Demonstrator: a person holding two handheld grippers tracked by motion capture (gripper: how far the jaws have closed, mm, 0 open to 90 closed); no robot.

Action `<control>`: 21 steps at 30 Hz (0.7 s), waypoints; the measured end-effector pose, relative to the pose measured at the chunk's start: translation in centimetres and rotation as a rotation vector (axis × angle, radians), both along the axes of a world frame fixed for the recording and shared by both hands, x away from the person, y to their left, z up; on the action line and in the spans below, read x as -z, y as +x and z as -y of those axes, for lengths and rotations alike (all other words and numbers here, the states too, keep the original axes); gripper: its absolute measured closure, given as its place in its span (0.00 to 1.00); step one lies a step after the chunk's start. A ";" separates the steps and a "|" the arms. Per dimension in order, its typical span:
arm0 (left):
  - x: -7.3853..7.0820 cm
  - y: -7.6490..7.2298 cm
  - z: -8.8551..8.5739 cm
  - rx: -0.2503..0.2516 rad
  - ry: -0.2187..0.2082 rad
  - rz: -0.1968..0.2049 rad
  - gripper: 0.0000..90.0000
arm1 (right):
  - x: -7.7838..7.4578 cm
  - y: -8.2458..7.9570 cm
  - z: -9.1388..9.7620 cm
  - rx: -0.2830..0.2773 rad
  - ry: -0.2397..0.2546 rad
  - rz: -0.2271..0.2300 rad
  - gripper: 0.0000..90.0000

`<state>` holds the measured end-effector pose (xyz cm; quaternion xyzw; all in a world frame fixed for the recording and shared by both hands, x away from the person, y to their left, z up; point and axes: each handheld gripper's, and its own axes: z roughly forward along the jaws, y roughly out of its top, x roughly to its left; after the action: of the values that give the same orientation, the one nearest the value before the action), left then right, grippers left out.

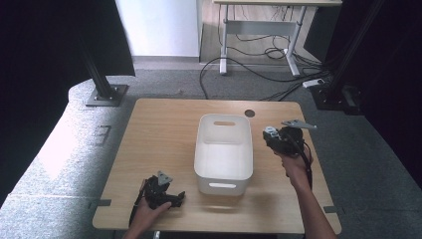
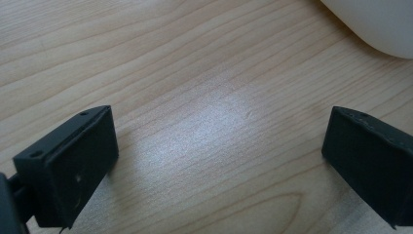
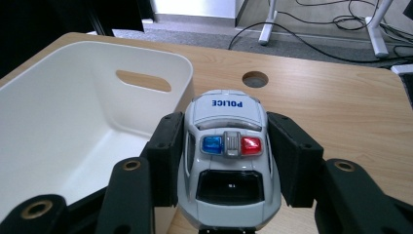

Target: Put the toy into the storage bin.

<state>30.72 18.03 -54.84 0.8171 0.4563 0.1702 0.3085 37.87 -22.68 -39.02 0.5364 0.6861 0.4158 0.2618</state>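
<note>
Transport step: a grey-and-white plastic toy police car (image 3: 227, 156) is clamped between the pads of the right gripper (image 3: 227, 161), just beside the rim of the white plastic bin (image 3: 58, 117). A short carry over the rim, then release, is judged next. The left gripper (image 2: 219, 161) is rested agape on the wooden table (image 2: 195, 73).

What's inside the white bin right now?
The white bin looks empty: bare white floor and walls in the high view. In the right gripper view, the toy police car hides its near corner.

Left gripper (image 1: 171, 198) low at 7 o'clock, jaws wide apart; right gripper (image 1: 272, 135) raised at 3 o'clock, jaws clamped.
</note>
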 end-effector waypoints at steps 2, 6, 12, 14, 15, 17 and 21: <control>0.0 0.0 0.0 0.000 0.000 0.000 0.00 | -0.2 0.1 -0.3 -0.004 0.000 0.003 0.56; 0.0 0.0 0.0 0.000 0.000 0.000 0.00 | -0.5 0.1 -0.9 -0.013 0.000 0.005 0.56; 0.0 0.0 0.0 0.001 0.000 0.000 0.00 | -0.8 0.2 -1.5 -0.023 0.000 0.008 0.56; 0.0 0.0 0.0 0.001 0.000 0.000 0.00 | -0.9 0.2 -1.6 -0.024 0.000 0.009 0.56; 0.0 0.0 0.0 0.001 0.000 0.000 0.00 | -0.9 0.2 -1.7 -0.025 0.001 0.009 0.56; 0.0 0.0 0.0 0.001 0.000 0.000 0.00 | -0.9 0.2 -1.8 -0.026 0.002 0.009 0.56; 0.0 0.0 0.0 0.001 0.000 0.000 0.00 | -1.0 0.3 -2.1 -0.028 0.003 0.007 0.56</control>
<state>30.73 18.03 -54.84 0.8173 0.4560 0.1701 0.3085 38.20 -20.55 -38.02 0.5256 0.6921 0.4225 0.2574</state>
